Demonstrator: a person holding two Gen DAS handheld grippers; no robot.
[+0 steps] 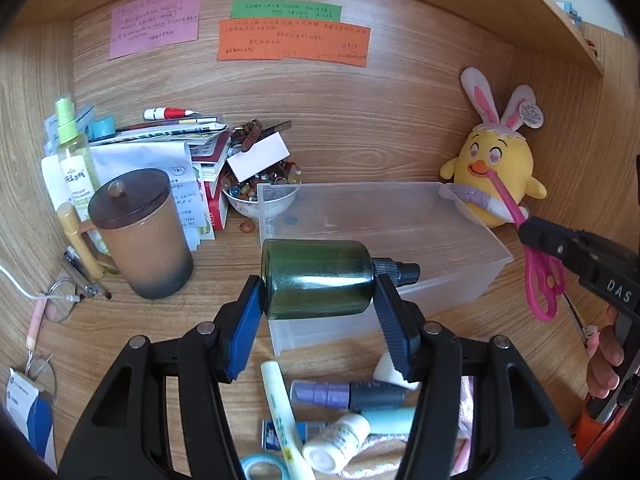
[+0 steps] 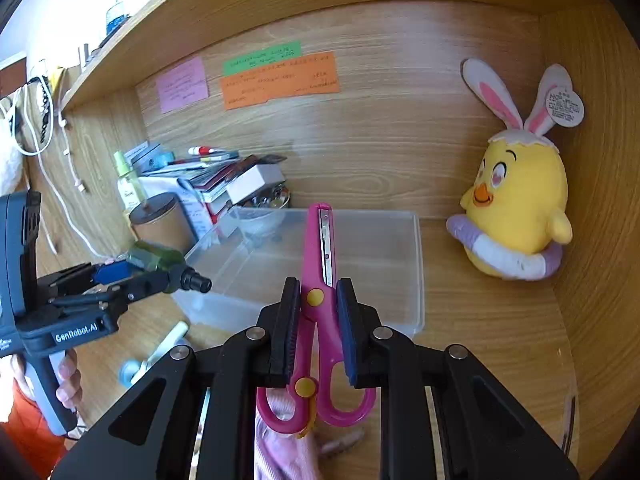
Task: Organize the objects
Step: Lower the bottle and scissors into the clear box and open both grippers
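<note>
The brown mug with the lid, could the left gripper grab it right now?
Probably not: the left gripper is shut on a green bottle. The mug itself stands unblocked.

The left tool (image 1: 320, 304) was clamped end to end on a dark green bottle (image 1: 318, 278) held sideways. The right tool (image 2: 318, 320) gripped pink scissors (image 2: 320, 280) near the pivot, blades pointing forward.

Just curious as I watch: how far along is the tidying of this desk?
Early, it seems. The clear box looks nearly empty. In hand: the left gripper clamps a green bottle above the box's near end, and the right gripper clamps pink scissors. Left: small bottles, a tube and tape lie on the desk in front.
</note>
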